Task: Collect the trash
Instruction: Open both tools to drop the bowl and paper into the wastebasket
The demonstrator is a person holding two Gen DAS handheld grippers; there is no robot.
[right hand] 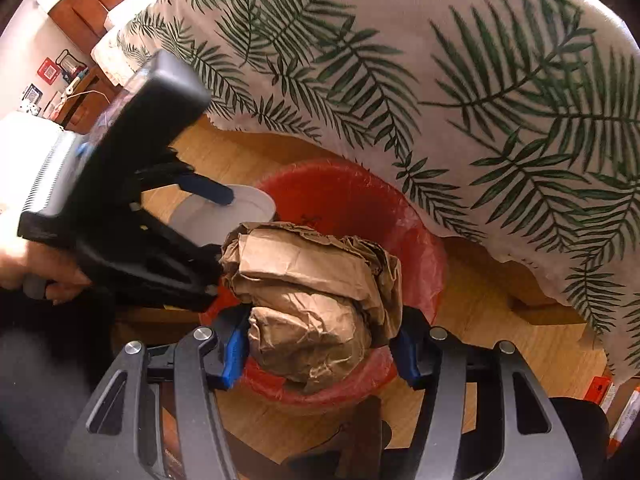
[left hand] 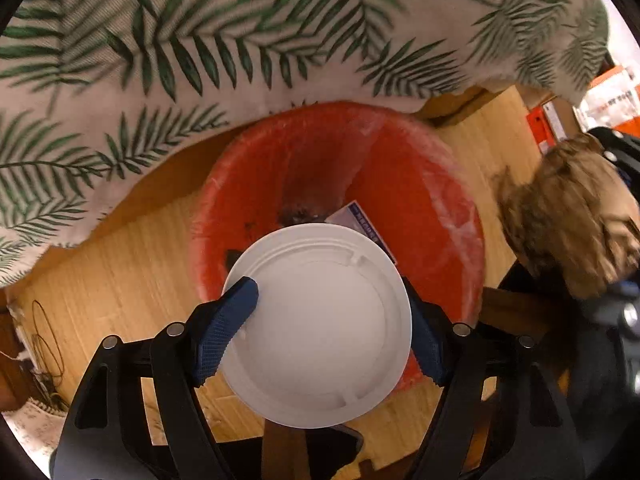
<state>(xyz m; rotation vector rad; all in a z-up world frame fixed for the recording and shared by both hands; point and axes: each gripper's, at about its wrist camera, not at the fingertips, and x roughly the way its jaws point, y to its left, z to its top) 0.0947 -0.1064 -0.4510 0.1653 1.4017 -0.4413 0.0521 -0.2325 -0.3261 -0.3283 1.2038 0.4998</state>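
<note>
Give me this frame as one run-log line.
left gripper: holds white lid | right gripper: holds crumpled brown paper | both above red bin

Ahead of the left hand-held gripper (left hand: 332, 322), black with blue fingertips (left hand: 224, 332), a white plastic lid (left hand: 320, 324) fronts a red-lined bin (left hand: 420, 184). The right hand-held gripper (right hand: 320, 344) frames crumpled brown paper (right hand: 316, 280). Beyond hangs cream cloth (right hand: 400, 40) printed with green palm fronds, above a tan wood-grain floor (left hand: 120, 264).

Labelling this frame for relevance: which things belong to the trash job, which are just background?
Job:
- white plastic lid, held in the left claw
- crumpled brown paper bag, held in the right claw
- red bin below both
- printed card already inside the bin

Background:
- leaf-print cloth
- wooden floor
- cables on the floor
</note>
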